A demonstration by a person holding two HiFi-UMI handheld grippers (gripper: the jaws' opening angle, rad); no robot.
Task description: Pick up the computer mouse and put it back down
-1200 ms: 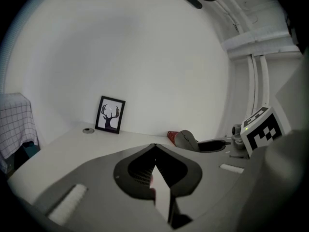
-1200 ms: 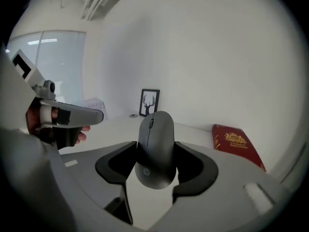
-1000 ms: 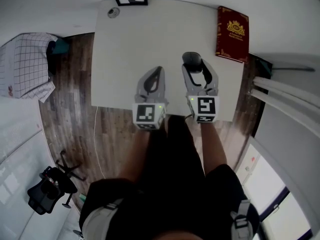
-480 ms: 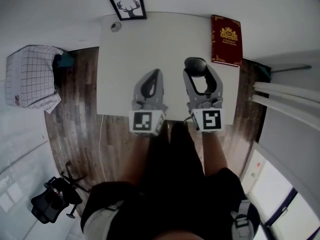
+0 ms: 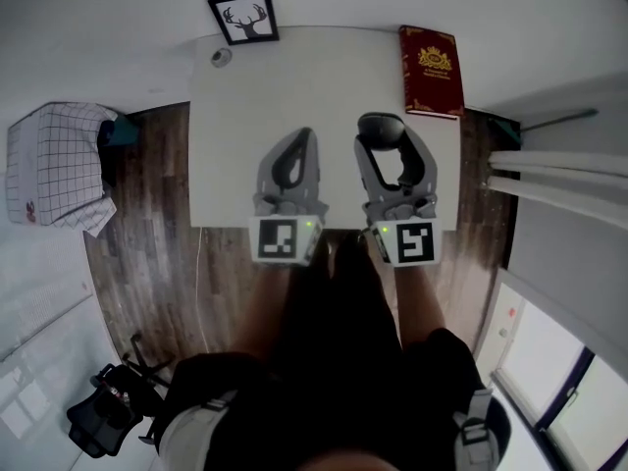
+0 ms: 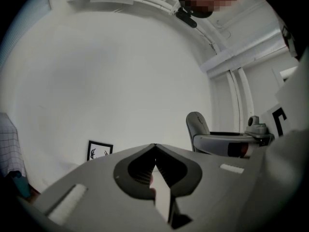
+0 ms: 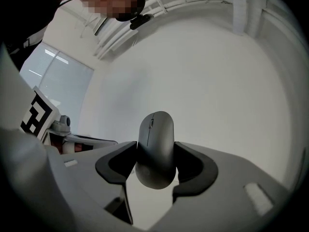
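**Right gripper point(image 7: 155, 154):** The jaws stand wide apart and are clamped on the computer mouse point(image 7: 156, 140), one pad on each flank of the shell. The grip falls on the rear half. The rounded tail hangs between the jaws toward 6 o'clock in the right gripper view, and the front half projects past the fingertips toward 12 o'clock.

**Orientation of the mouse:** The long axis lies along the line the gripper points, 6 to 12 o'clock in both the right gripper view and the head view. The button end, with the wheel slot and centre seam, points away from the person. The top shell faces up toward the camera. The body sits square in the jaws with no visible skew.

**Location:** In the head view the mouse point(image 5: 380, 128) shows just right of centre at about 1 o'clock, carried over the right half of the white table point(image 5: 245, 96). In the left gripper view it appears at 3 o'clock, nose upward, against the bare wall.

**Left gripper point(image 5: 300, 143):** The jaws are closed tip to tip with nothing between them. It is held beside the right gripper at its 9 o'clock, and the two are parallel and apart.

**Surroundings:** A red book point(image 5: 430, 70) lies at the table's 1 o'clock corner. A framed deer picture point(image 5: 242, 16) stands at 11 o'clock beyond the far edge.
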